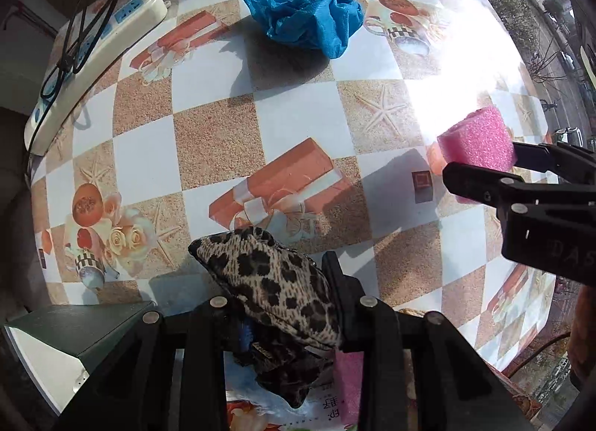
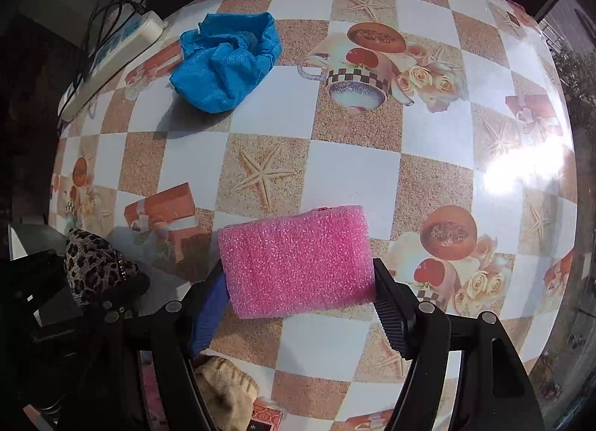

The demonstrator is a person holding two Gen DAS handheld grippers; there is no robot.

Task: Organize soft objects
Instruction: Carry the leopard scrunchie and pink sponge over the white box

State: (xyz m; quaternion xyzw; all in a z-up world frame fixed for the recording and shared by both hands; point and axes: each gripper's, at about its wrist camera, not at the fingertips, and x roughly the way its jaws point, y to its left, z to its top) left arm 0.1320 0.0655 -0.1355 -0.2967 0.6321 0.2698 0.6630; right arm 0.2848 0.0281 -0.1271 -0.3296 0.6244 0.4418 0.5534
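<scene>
My left gripper [image 1: 283, 304] is shut on a leopard-print soft pouch [image 1: 272, 282], held above the table's near edge; it also shows at the left of the right wrist view [image 2: 93, 267]. My right gripper [image 2: 298, 282] is shut on a pink foam pad [image 2: 298, 263], held above the table; the pad shows at the right of the left wrist view [image 1: 480, 140]. A crumpled blue cloth [image 1: 305, 13] lies at the far side of the table, also in the right wrist view [image 2: 223, 66].
The table has a checkered printed cover [image 2: 354, 170]. A white power strip [image 1: 93, 54] with black cables lies along the far left edge. A dark box [image 1: 74, 334] sits at the near left. A tan cloth [image 2: 227, 386] and a pink piece [image 1: 348, 386] lie below the grippers.
</scene>
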